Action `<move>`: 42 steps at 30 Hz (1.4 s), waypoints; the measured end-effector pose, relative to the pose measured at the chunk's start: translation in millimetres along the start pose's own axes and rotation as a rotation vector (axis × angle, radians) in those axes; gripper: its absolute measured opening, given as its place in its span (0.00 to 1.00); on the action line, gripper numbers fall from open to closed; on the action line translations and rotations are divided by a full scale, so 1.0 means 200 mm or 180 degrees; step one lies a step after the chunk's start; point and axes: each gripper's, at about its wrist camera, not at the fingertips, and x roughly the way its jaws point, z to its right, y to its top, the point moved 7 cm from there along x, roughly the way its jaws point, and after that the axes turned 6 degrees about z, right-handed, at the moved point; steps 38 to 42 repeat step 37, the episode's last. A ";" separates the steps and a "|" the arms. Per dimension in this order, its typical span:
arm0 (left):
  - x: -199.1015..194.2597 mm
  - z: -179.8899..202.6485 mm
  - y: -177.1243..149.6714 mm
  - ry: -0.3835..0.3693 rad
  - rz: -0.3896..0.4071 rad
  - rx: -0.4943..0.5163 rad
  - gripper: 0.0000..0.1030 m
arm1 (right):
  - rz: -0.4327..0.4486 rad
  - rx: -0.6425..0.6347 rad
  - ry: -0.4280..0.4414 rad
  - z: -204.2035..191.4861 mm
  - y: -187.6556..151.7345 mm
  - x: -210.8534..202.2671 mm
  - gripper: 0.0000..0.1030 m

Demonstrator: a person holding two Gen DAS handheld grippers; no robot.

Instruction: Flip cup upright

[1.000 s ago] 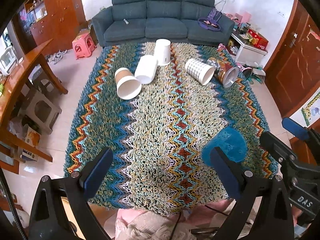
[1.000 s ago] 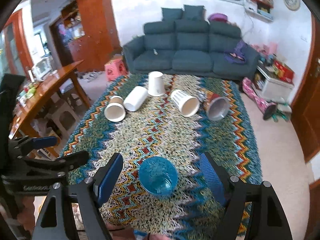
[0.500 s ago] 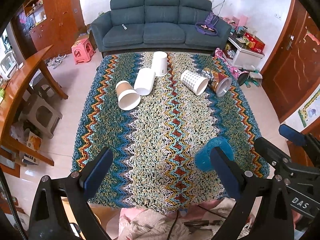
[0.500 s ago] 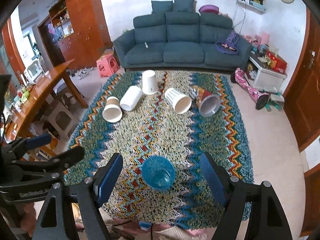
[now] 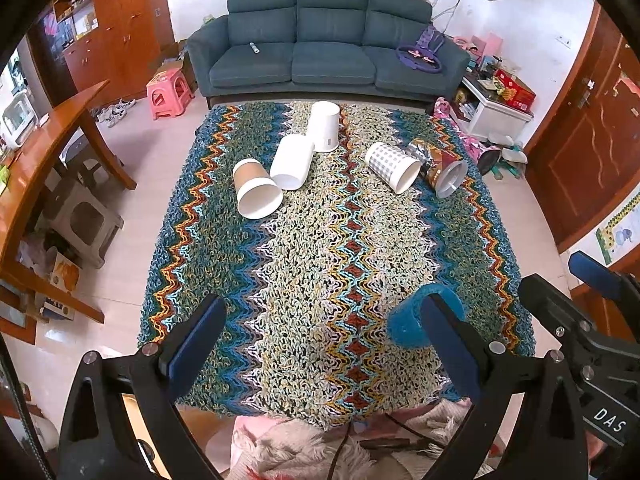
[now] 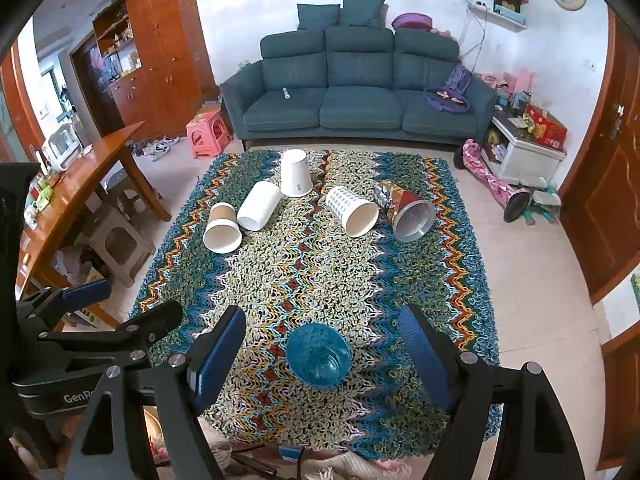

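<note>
A translucent blue cup (image 6: 318, 356) stands on end near the front of the zigzag-patterned cloth (image 6: 320, 272); I cannot tell which end is up. My right gripper (image 6: 322, 326) is open and hangs above and just short of it, one finger on each side. In the left wrist view the blue cup (image 5: 404, 320) is half hidden behind the right finger. My left gripper (image 5: 320, 316) is open and holds nothing, to the left of that cup. At the far end lie a brown paper cup (image 5: 256, 188), a white cup (image 5: 292, 162), a checked cup (image 5: 392, 166) and a foil-printed cup (image 5: 440, 168). Another white cup (image 5: 324, 126) stands mouth down.
A teal sofa (image 6: 356, 92) stands behind the cloth. A wooden table (image 6: 80, 184) and grey stools (image 6: 116, 240) are on the left, with a pink stool (image 6: 206, 136) further back. A white cabinet (image 6: 524, 152) and wooden doors (image 6: 600, 184) are on the right.
Both grippers have pulled back and risen, so the cloth and cups look smaller and farther. The blue cup has stayed in place. Both grippers remain open.
</note>
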 end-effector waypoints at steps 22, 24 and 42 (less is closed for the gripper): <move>-0.01 0.00 0.03 0.0062 0.0084 0.0010 0.96 | -0.0017 0.0012 -0.0070 0.01 0.00 0.01 0.78; -0.01 0.00 0.03 0.0060 0.0083 0.0010 0.96 | -0.0027 0.0022 -0.0071 0.01 -0.01 0.01 0.78; 0.00 0.00 0.02 0.0045 0.0080 0.0007 0.96 | -0.0071 0.0076 -0.0063 0.02 -0.02 0.03 0.78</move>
